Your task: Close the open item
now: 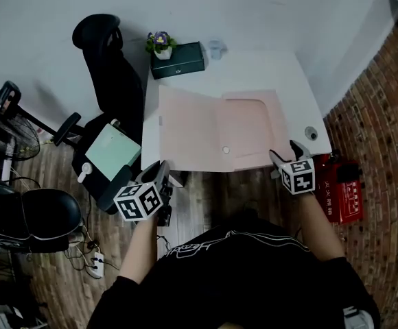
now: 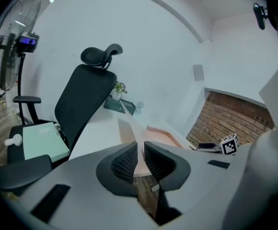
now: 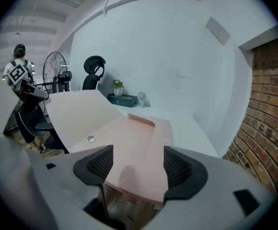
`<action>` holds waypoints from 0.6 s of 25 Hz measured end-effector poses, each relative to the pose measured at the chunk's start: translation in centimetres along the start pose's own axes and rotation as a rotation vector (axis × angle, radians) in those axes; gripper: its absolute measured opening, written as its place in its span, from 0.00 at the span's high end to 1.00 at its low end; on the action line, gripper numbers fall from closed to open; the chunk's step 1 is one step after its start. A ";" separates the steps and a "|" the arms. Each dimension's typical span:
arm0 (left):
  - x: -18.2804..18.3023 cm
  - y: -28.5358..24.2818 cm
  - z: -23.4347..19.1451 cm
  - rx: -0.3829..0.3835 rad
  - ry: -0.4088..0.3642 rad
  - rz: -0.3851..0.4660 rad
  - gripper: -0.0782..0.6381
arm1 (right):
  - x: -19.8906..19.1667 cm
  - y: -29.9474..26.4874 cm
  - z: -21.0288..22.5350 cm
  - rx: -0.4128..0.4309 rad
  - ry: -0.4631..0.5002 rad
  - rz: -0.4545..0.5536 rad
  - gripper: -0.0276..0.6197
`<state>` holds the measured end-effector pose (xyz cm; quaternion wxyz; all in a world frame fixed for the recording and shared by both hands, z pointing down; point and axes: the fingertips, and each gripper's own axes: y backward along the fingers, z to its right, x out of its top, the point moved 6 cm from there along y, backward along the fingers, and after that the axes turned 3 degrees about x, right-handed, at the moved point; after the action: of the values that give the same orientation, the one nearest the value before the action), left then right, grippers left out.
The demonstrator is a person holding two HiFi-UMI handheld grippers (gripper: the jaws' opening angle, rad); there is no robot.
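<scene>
A pink folder lies open on the white desk, a snap button near its front edge. My left gripper is at the folder's front left corner, shut on the thin edge of the left cover, which runs between the pads. In the right gripper view that cover stands tilted up off the desk. My right gripper is at the folder's front right corner, open, with the right half lying between and below its jaws, untouched.
A black office chair stands left of the desk, a pale green box on its seat. A dark green box, a small plant and a glass sit at the desk's far edge. A brick wall is on the right.
</scene>
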<state>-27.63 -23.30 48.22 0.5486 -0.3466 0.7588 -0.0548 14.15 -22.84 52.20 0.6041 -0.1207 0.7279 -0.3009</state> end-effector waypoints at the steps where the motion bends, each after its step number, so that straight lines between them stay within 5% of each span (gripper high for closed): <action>1: 0.3 0.2 0.8 -0.012 -0.017 0.005 0.80 | 0.1 0.4 -0.2 0.008 0.002 0.007 0.45; 8: 2.5 0.9 6.2 -0.063 -0.094 0.043 0.81 | 2.1 2.4 0.8 0.042 0.006 0.072 0.48; 15: 3.3 1.0 11.6 -0.025 -0.170 0.054 0.81 | 0.8 5.2 4.5 0.097 -0.036 0.110 0.63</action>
<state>-18.50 -21.04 40.54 0.6079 -0.3364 0.7192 -0.0011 19.18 -20.51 48.14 0.6377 -0.0564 0.7071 -0.3002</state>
